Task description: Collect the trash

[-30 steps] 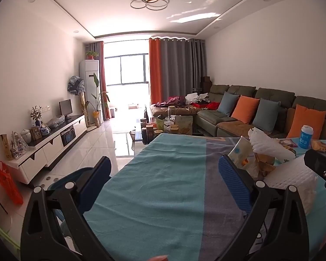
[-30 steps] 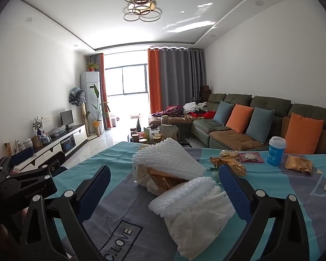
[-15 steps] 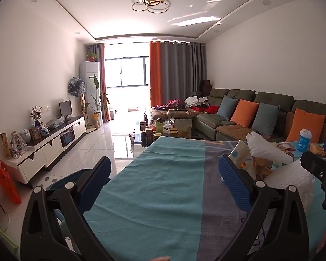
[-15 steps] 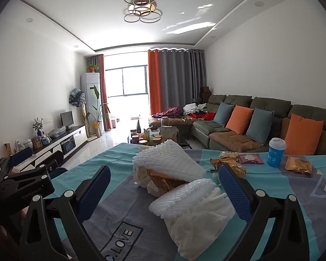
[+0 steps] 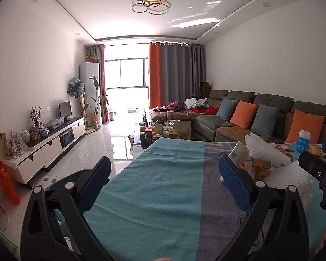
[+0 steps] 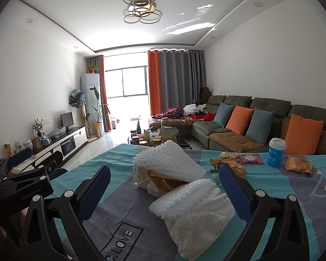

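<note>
Hovering above a tabletop [image 6: 304,198] draped in a teal and grey cloth, 2 sets of handheld tongs stand released and empty in a sunlit living room. The right tongs [image 6: 163,190] point at a heap of trash: a white foam fruit net [image 6: 171,159] lying over a crumpled gold wrapper [image 6: 163,181], with a second foam net [image 6: 184,198] resting on crumpled white tissue [image 6: 197,224] nearest the camera, between the blue pads. Beyond the heap, further along the tabletop, lie another gold wrapper [image 6: 230,167], a dark red packet [image 6: 250,158], an upright blue and white cup [image 6: 276,155] and a gold packet [image 6: 298,165] just right of the cup. The left tongs [image 5: 165,183] hang over bare cloth near the tabletop's left edge, well apart from the heap, which shows at the right of that view, where the foam net [image 5: 267,150] tops the pile. A sofa [image 6: 260,117] with orange and blue cushions lines the right wall.
</note>
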Demonstrator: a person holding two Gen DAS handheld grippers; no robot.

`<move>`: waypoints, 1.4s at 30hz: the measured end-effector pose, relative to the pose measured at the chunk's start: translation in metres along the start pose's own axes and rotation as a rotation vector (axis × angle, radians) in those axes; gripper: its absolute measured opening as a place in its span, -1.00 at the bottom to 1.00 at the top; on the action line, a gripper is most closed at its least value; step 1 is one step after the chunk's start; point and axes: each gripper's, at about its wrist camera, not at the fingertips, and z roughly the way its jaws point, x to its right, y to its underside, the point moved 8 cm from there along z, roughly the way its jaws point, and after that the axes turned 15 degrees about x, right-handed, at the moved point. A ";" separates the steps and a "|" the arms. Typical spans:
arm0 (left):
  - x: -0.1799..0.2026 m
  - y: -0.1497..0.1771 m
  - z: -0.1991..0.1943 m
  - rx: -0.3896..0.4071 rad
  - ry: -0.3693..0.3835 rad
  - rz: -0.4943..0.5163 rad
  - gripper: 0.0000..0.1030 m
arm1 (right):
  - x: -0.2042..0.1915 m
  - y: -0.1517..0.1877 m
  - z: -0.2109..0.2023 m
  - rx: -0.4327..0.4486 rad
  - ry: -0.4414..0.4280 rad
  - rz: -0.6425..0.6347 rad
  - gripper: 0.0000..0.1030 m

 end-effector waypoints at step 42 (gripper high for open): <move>0.002 0.000 -0.001 0.002 0.001 -0.008 0.89 | -0.004 0.004 0.002 -0.007 0.004 -0.001 0.87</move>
